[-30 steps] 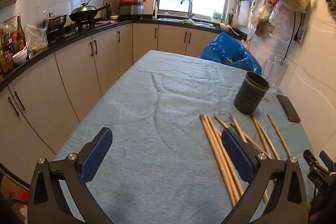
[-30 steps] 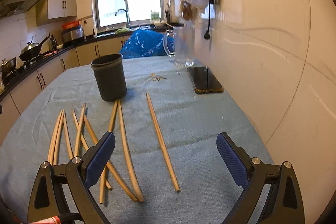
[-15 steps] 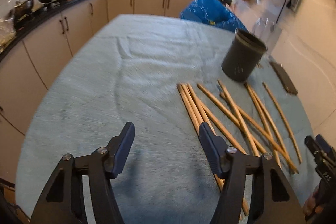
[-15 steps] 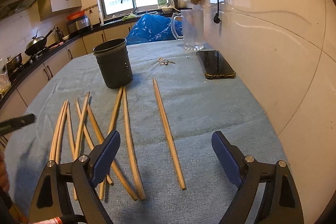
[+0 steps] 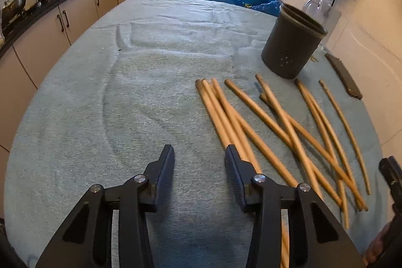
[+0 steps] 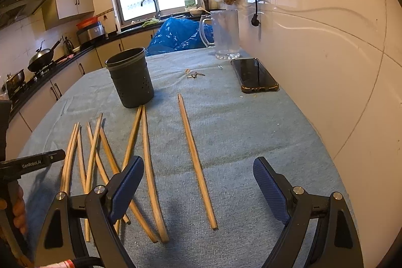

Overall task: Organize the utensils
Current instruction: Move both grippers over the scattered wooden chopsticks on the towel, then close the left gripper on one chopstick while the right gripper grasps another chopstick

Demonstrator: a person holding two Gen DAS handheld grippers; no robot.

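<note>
The left tool hangs low over the surface, which a blue-grey towel covers; its jaws are closing with only bare cloth between them, and the leftmost chopsticks lie just beside its right finger. The right tool is spread wide and pinches nothing; a single chopstick lies between its fingers. The dark holder stands upright just beyond the chopsticks, toward the far edge.
</note>
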